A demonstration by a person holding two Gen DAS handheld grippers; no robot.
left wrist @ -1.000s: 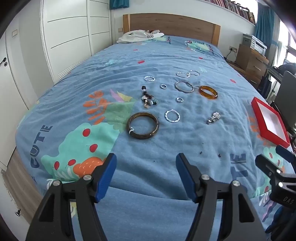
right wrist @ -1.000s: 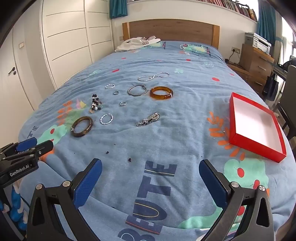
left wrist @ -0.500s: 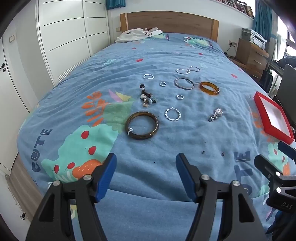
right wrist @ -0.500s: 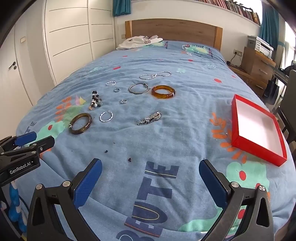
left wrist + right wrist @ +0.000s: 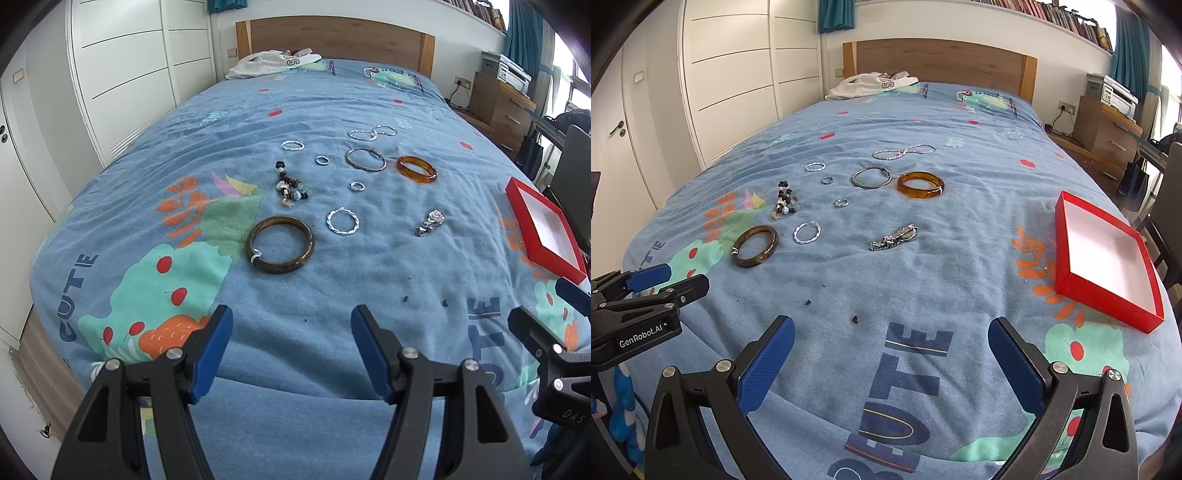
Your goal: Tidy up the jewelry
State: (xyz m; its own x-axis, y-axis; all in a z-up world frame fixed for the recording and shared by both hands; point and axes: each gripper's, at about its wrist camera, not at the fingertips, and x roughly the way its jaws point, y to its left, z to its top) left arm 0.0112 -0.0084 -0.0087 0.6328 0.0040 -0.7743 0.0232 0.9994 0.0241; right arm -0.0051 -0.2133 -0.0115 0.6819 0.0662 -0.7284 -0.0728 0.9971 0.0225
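Observation:
Several pieces of jewelry lie spread on a blue patterned bedspread. A dark brown bangle [image 5: 280, 244] [image 5: 755, 245] lies nearest, with a beaded bracelet [image 5: 290, 188] behind it. An amber bangle [image 5: 416, 170] [image 5: 921, 185], silver hoops [image 5: 342, 220] [image 5: 871, 178], small rings and a silver chain clump [image 5: 429, 223] [image 5: 894, 237] lie beyond. An empty red box [image 5: 1104, 254] [image 5: 543, 229] sits at the right. My left gripper [image 5: 291, 328] is open and empty above the bed's foot. My right gripper [image 5: 892, 339] is open and empty, to its right.
White wardrobe doors [image 5: 122, 74] run along the left of the bed. A wooden headboard [image 5: 938, 62] and white clothing [image 5: 871, 85] are at the far end. A wooden drawer unit [image 5: 1108, 136] and a chair stand at the right. Dark crumbs [image 5: 854, 318] dot the bedspread.
Both grippers have tilted and shifted slightly, so the jewelry sits a little lower in both views. Both jaws stay open and empty.

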